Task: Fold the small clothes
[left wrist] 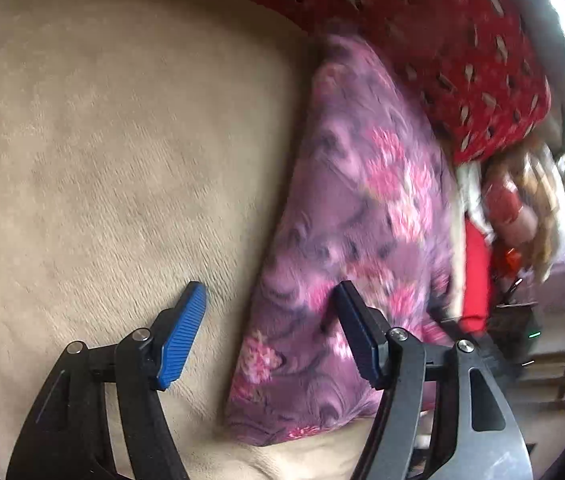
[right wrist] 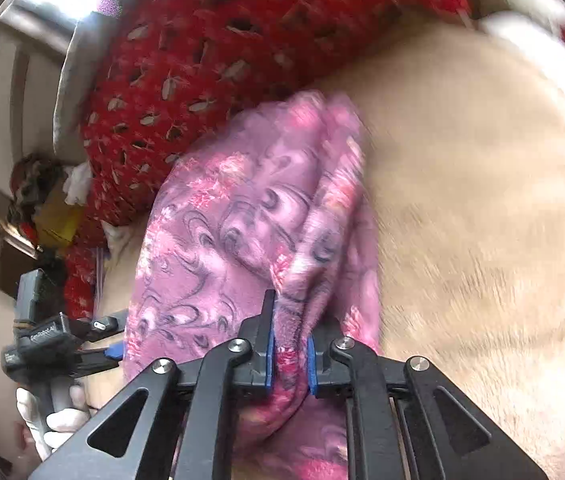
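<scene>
Looking through your left wrist view first: your left gripper (left wrist: 272, 328) is spread wide with nothing between the blue pads, one finger over the beige blanket (left wrist: 102, 140) and the other over the purple floral garment (left wrist: 354, 220). That garment lies as a long strip on the beige surface, its far end up against the red patterned cover (left wrist: 462, 40). It looks at least partly folded lengthwise already, though the blur makes it hard to say how tidy the edges are. Off to the side there's a jumble of other fabric (left wrist: 522, 200); I can't tell if it sits in a box or just a heap.

Now your right wrist view: your right gripper (right wrist: 290, 356) is pinched tight on a bunched ridge of the purple floral garment, cloth squeezed between the pads and spilling out below them. The rest of the piece fans away toward the red cover, with several layers showing on the blanket side. Your left gripper shows at the garment's edge, held by a gloved hand (right wrist: 62, 416). No basket or bin shows clearly anywhere.

My guess is you're mid-fold: one fold seems done, and you've still got at least one more fold and some flattening left. No finished stack shows anywhere.
</scene>
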`<act>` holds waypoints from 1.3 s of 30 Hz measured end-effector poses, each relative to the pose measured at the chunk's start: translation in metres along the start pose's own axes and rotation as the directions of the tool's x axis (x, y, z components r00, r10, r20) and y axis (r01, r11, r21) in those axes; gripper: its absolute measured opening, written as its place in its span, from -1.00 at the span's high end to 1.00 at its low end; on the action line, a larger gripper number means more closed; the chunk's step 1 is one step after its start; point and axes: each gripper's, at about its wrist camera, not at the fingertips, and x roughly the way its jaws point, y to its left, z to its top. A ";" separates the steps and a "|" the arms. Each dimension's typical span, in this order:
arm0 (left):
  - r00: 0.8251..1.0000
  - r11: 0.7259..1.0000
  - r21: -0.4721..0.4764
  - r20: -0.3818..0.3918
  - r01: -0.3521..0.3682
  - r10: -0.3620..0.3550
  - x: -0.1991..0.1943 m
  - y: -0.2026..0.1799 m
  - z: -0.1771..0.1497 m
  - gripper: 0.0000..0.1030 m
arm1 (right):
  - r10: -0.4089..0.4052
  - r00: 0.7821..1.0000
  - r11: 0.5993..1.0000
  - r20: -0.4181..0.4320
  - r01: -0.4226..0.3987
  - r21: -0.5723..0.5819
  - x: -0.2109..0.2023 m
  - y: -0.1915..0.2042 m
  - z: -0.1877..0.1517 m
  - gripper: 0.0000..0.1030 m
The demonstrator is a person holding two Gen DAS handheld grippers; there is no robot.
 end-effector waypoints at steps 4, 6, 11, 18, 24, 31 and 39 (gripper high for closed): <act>1.000 1.000 0.018 0.031 0.003 -0.004 -0.017 -0.001 0.000 -0.29 | 0.026 0.983 0.997 0.179 -0.038 0.064 -0.050 -0.002 0.006 0.37; 0.999 1.000 0.007 0.033 0.013 -0.013 -0.018 -0.003 0.004 -0.29 | 0.041 0.973 0.997 0.227 -0.055 0.055 -0.055 0.005 0.018 0.28; 0.999 0.999 0.037 0.050 0.004 -0.006 -0.018 -0.010 0.003 -0.29 | -0.112 0.992 0.993 0.059 0.114 -0.035 0.011 0.031 0.049 0.14; 0.982 0.979 0.143 0.140 -0.148 0.128 0.003 -0.028 0.011 -0.30 | 0.033 0.982 0.973 0.188 0.011 -0.229 -0.002 0.054 0.072 0.91; 0.989 0.981 0.153 0.098 -0.122 0.108 -0.002 -0.021 0.008 -0.32 | -0.061 0.994 0.993 0.092 0.069 -0.091 -0.007 0.010 0.057 0.73; 0.991 0.984 0.129 0.076 -0.120 0.111 -0.004 -0.011 -0.017 -0.32 | -0.034 0.997 0.993 -0.073 0.025 -0.118 -0.034 0.032 -0.016 0.13; 0.979 0.962 0.183 0.053 -0.203 0.197 0.005 -0.011 -0.033 -0.33 | -0.081 0.996 0.994 -0.027 0.079 -0.076 -0.044 -0.010 -0.055 0.94</act>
